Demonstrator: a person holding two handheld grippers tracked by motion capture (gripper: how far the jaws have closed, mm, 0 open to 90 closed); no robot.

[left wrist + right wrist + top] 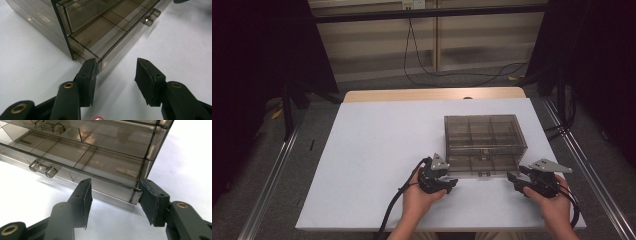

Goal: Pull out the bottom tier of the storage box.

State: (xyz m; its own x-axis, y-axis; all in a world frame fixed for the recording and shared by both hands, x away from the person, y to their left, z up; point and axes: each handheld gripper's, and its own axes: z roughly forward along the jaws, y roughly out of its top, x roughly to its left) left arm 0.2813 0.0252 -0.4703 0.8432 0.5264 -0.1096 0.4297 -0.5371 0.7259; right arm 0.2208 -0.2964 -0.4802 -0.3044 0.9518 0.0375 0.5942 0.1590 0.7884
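A smoky clear plastic drawer box [484, 145] stands on the white table top [377, 150], right of centre. Its lower drawer [100, 173] is pulled slightly out, with a two-knob handle [43, 169]. My left gripper [447, 184] is open at the box's front left corner; in the left gripper view its left fingertip [87, 77] touches the drawer's corner [100, 63]. My right gripper [515, 181] is open at the front right corner, and the drawer's corner [135, 195] sits between its pads, touching the right one [150, 200].
The drawers look empty, split into compartments by dividers. A hand holds each gripper near the table's front edge. Cables lie on the floor beyond the table, and dark frames flank it on both sides.
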